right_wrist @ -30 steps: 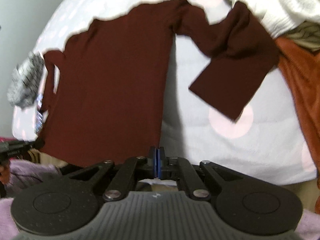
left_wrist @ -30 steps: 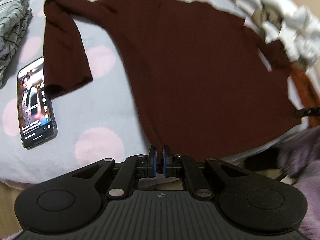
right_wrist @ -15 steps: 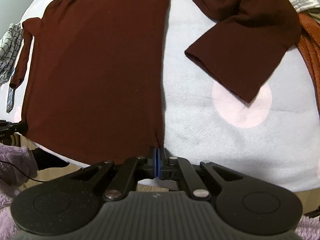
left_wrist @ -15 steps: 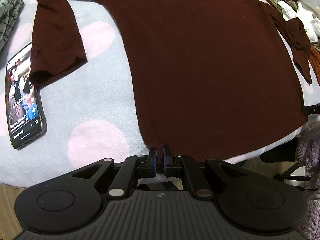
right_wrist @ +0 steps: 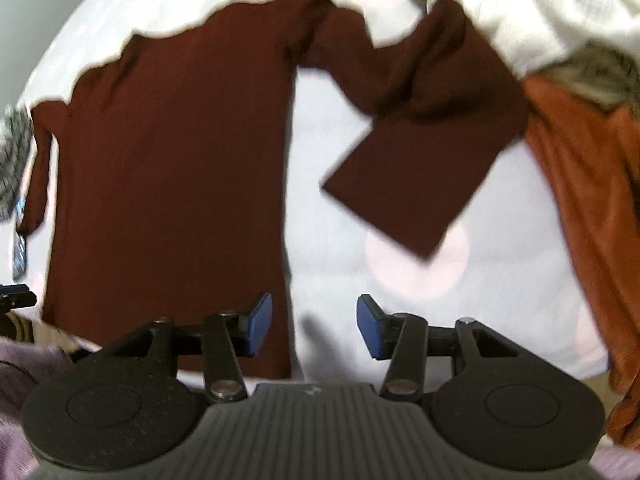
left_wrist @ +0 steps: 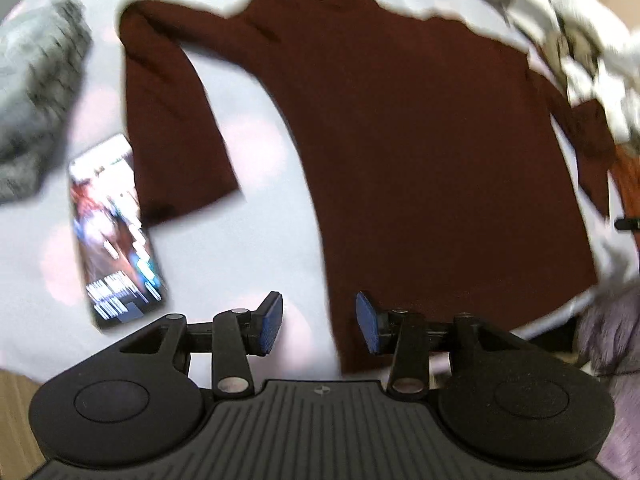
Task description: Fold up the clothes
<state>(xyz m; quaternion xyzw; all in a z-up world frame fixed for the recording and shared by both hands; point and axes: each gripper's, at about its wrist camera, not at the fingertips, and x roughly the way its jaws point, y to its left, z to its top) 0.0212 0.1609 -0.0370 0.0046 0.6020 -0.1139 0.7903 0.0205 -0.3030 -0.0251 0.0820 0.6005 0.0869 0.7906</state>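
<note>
- Maroon sweater [left_wrist: 420,152] lies spread flat on the dotted bedsheet [left_wrist: 256,240], hem nearest both grippers.
- Left gripper [left_wrist: 319,318] and right gripper [right_wrist: 314,322] both gape wide, holding nothing.
- A lit phone [left_wrist: 114,232] sits just beside the left sleeve; grey folded cloth [left_wrist: 36,92] beyond it.
- Orange garment [right_wrist: 588,208] and white clothes [right_wrist: 532,12] crowd the right sleeve.
</note>
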